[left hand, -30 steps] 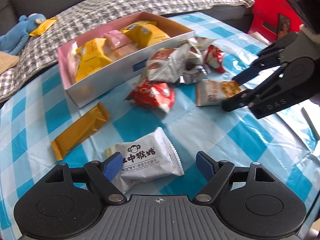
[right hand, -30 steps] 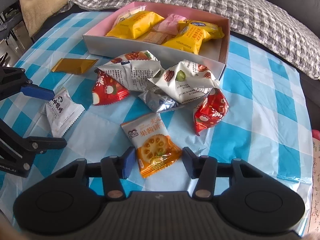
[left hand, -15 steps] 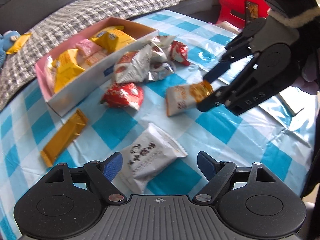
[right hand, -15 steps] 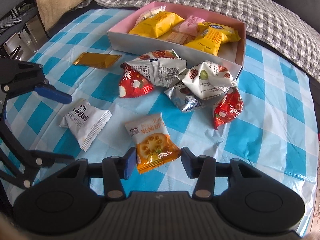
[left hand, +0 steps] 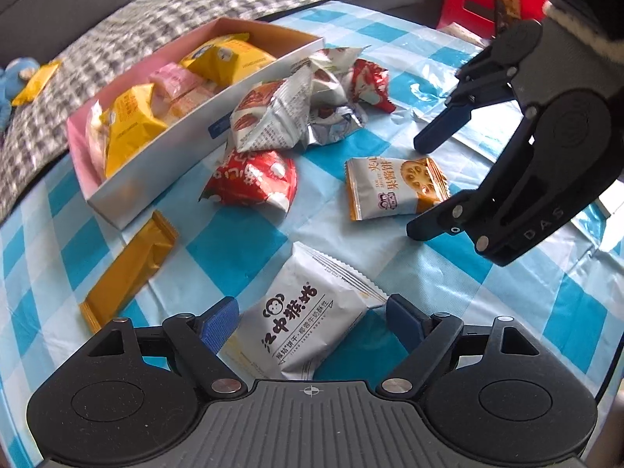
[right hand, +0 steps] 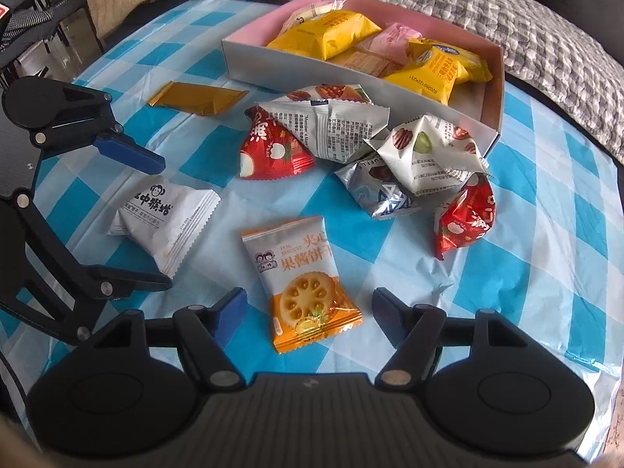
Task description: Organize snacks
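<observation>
Both grippers spread, holding nothing: left gripper (left hand: 310, 321) straddles white monkey packet (left hand: 302, 321), long axis toward 1 o'clock; right gripper (right hand: 308, 308) straddles orange biscuit packet (right hand: 298, 280), long axis toward 11 o'clock.

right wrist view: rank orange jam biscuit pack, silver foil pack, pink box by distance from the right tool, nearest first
From the right tool:
1. Orange jam biscuit pack, lying between its open fingers.
2. Silver foil pack, further ahead, slightly right, in the loose pile.
3. Pink box, farthest, behind the pile by the blanket.
</observation>
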`<state>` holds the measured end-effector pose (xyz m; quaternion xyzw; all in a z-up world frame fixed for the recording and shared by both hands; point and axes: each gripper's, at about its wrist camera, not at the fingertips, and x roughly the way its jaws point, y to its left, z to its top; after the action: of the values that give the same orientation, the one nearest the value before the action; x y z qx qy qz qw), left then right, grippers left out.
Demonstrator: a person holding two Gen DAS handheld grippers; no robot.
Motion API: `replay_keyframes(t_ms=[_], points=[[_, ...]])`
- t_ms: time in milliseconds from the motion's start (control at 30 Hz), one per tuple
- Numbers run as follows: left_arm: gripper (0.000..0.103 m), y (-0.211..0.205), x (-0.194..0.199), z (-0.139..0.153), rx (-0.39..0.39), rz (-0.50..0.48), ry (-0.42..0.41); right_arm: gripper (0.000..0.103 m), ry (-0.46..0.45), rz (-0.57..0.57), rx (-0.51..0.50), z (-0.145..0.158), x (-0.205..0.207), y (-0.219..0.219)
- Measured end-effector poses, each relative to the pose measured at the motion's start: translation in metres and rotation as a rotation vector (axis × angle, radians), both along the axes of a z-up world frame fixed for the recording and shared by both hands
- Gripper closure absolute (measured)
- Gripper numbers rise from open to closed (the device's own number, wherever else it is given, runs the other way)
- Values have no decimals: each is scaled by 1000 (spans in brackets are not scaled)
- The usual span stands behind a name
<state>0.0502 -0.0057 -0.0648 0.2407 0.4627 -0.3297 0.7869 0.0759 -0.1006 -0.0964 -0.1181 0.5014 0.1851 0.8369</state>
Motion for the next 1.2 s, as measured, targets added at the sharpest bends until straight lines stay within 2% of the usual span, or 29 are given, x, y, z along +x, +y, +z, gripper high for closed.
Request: replay_keyframes(t_ms=[100,233,500,600,633,667,800,1200], points=[[19,6,5,-2,-31,87,53,37,-4,2,1,1,1,-1],[24,5,0,-1,-38,148,60,39,-5,-1,1,1,1,-1],[44,3,-6,4,-46,237,22,62,-11,6,11,4,-1,-1],[50,3,-5,6,-45,268,8,65,-14,3,12,5,-1,-1],[67,3,-4,7,-41,283,0,66,-15,2,11,5,-2,-1],[73,5,-3,8,-42,302,-7,66,-18,1,8,5,-2,0],[76,15,5,8,-82,349,41,67,-25,-1,1,6,-2,0],[76,13,2,12,-69,319,20,67,-51,-25,20,14,-3,-5]])
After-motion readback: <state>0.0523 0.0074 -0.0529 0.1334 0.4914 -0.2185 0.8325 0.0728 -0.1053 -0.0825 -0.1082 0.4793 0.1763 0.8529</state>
